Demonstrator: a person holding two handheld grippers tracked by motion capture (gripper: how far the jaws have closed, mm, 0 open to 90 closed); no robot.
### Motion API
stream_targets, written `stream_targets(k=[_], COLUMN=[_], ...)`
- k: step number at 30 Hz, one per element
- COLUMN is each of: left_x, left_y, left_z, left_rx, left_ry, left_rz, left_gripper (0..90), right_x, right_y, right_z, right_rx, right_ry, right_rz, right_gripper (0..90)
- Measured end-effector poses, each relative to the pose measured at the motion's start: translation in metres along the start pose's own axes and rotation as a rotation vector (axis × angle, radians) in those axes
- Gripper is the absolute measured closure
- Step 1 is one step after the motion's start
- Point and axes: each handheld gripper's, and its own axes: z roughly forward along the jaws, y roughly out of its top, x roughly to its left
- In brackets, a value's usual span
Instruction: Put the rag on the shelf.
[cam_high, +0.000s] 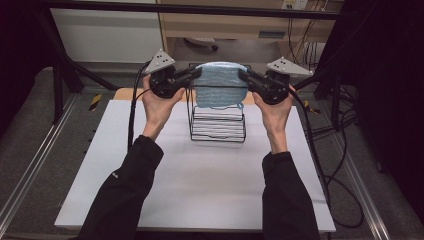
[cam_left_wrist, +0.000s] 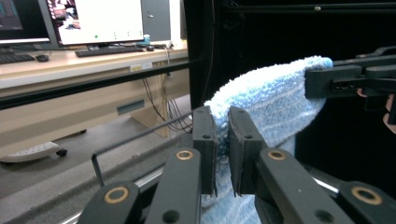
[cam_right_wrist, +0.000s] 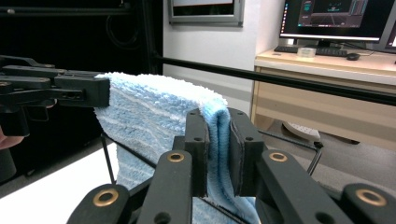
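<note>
You hold a blue towel (cam_high: 219, 84) stretched between both tools, the left tool (cam_high: 196, 74) and right tool (cam_high: 243, 75) each clamped on an upper corner. It hangs taut above the wire rack (cam_high: 218, 125) on the white surface (cam_high: 200, 185), likely so it drapes evenly over the rack's top bar.
</note>
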Motion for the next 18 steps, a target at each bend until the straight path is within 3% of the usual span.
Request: stream_targets(k=[12, 18], left_x=[-0.006, -0.010], left_y=[-0.006, -0.011], left_z=[-0.009, -0.011], left_rx=[0.046, 0.056], left_ry=[-0.048, -0.051], left_rz=[0.007, 0.005], left_gripper=[81.8, 81.0], right_x=[0.002, 0.000], right_y=[-0.007, -0.012], right_z=[-0.007, -0.009], right_rx=[0.046, 0.069], right_ry=[0.034, 0.057], right_rz=[-0.004, -0.006], right_gripper=[79.7, 79.6])
